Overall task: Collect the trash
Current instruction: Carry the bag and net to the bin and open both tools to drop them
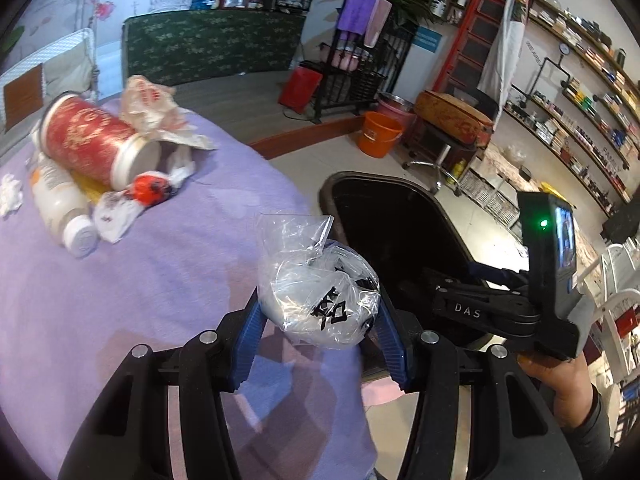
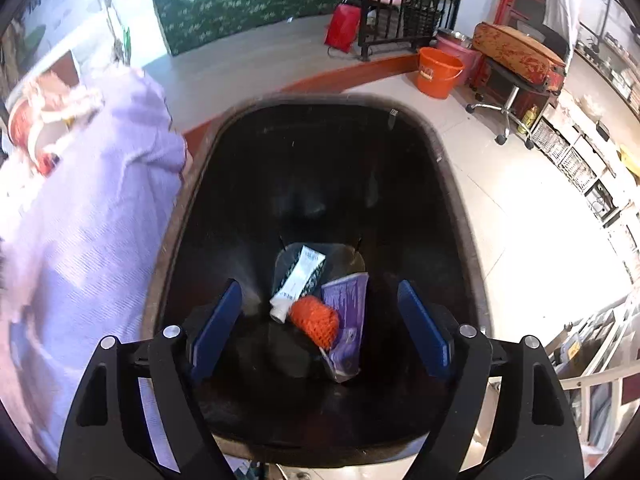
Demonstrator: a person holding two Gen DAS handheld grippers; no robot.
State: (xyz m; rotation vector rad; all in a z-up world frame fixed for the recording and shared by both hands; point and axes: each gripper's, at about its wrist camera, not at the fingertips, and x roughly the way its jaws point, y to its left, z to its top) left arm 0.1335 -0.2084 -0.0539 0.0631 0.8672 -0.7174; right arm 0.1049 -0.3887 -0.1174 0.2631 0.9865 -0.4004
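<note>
My left gripper is shut on a crumpled clear plastic bag with black print, held above the edge of the purple-covered table, beside the black trash bin. My right gripper is open and empty, right over the bin's mouth; it also shows in the left wrist view. Inside the bin lie a white tube, an orange net ball and a purple wrapper. On the table lie a red canister, a white bottle, crumpled wrappers and tissues.
An orange bucket and a pink tub stand on the floor behind the bin. A swivel stool with a red case is to the right. Shelves line the right wall. A black rack and a red bag stand at the back.
</note>
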